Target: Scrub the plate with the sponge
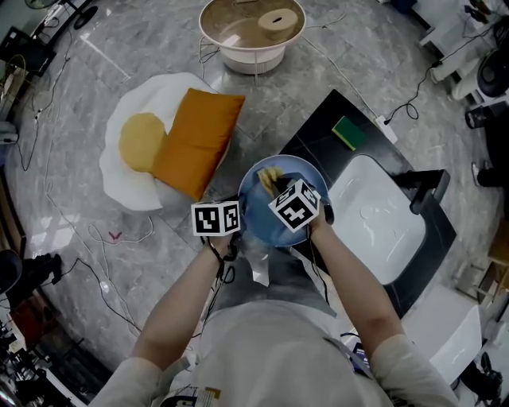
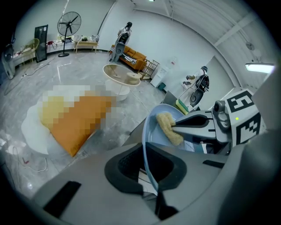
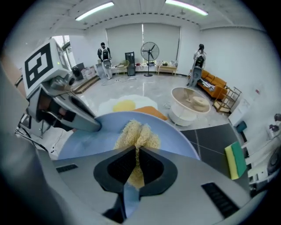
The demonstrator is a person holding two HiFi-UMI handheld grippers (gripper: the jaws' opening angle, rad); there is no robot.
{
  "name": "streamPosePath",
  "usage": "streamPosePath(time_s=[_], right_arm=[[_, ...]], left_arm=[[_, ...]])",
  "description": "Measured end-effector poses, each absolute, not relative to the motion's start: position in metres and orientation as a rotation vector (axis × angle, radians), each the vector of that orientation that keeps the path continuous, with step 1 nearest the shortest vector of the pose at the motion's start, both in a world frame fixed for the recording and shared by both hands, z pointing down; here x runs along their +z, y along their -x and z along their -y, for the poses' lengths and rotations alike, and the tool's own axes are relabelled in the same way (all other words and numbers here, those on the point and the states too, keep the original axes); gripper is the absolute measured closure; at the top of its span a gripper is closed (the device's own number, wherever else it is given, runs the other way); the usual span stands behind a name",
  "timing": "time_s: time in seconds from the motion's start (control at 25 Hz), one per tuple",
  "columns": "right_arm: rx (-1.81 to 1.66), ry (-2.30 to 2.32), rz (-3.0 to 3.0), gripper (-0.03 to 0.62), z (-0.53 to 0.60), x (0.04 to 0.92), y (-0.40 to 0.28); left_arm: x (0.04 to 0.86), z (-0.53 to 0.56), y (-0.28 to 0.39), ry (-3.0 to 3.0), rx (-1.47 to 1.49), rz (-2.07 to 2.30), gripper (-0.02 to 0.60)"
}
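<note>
Bright, even indoor light
Ceiling strip lights [image 3: 94,11] glow overhead; both gripper views bend strongly and darken at the corners; the floor [image 1: 71,95] shows faint glare.

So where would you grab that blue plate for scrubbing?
Take the plate by its thin rim, from the left, as the left gripper does: the edge fits between the jaws, leaving the face free for the sponge in the right gripper.
</note>
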State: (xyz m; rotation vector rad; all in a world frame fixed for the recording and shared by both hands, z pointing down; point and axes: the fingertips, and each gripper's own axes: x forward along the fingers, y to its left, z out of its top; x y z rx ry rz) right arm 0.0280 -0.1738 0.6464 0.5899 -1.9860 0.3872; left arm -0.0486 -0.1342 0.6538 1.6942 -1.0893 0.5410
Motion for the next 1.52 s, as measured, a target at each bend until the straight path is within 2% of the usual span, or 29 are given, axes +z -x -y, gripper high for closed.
streamPosePath(time_s=[0.2,0.48,0.56,0.6,0.64,0.72,1.24,1.52], right_arm=[[0.279,-0.613,1.842,0.549,0.186,0.646,-0.081],[0.319,-0.471,1.776,0.549,0.135,0.639,-0.121],[0.352,-0.471,1.786,0.549,0.123,0.634,-0.123],[0.368,-0.480,1.796,0.549,0.118,0.631,-0.123],[0.380,-0.496,1.811,0.549,0.115,0.626,-0.122],[0.379,-0.546,1.847,0.549,0.113,0.613,-0.119],[0.371,-0.931,2.188,0.549,0.136,0.481,-0.102],[0.186,-1.154,2.430,0.549,0.159,0.371,-0.095]], left_arm=[[0.654,0.133,0.050,-1.680,0.531,1.112,0.554],[0.655,0.135,0.052,-1.687,0.592,1.131,0.549],[0.653,0.135,0.053,-1.683,0.620,1.146,0.530],[0.651,0.135,0.054,-1.689,0.630,1.153,0.508],[0.647,0.135,0.055,-1.699,0.638,1.158,0.451],[0.638,0.136,0.059,-1.726,0.649,1.172,0.417],[0.510,0.159,0.067,-2.062,0.557,1.300,0.419],[0.416,0.171,0.072,-2.244,0.454,1.421,0.463]])
